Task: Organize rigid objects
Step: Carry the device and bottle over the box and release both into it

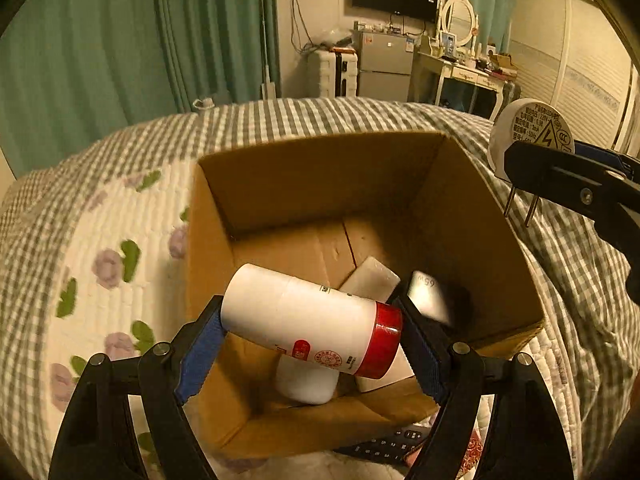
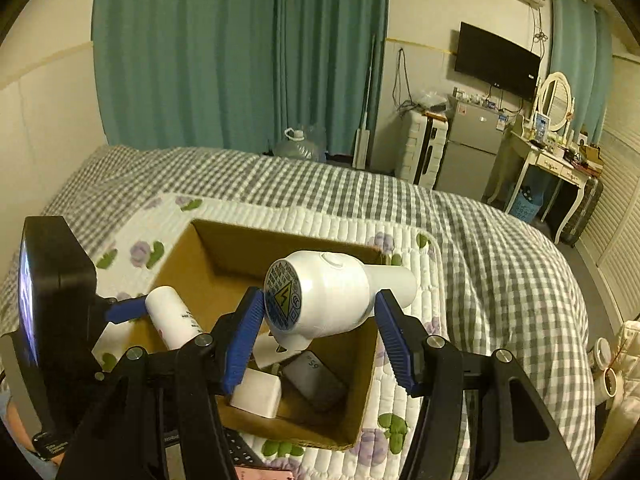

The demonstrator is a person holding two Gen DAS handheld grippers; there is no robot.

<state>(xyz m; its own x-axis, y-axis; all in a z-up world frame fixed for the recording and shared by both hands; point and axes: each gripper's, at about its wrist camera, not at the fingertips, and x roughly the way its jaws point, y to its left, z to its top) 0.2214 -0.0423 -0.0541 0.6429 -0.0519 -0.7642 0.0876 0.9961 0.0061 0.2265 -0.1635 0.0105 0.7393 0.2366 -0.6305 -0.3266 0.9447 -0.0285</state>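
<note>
Gripping a white bottle (image 1: pixel 308 316) in the left gripper (image 1: pixel 312 320), above the cardboard box (image 1: pixel 320 168). Clamping a white plug-in device (image 2: pixel 320 296) in the right gripper (image 2: pixel 316 312), over the box's near right side.

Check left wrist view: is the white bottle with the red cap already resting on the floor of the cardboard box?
No, the white bottle with the red cap is held crosswise in the left gripper, above the items in the brown cardboard box.

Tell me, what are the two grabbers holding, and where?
The left gripper pinches a white bottle end to end, base and red cap. The right gripper squeezes a white plug-in device around its round body.
</note>
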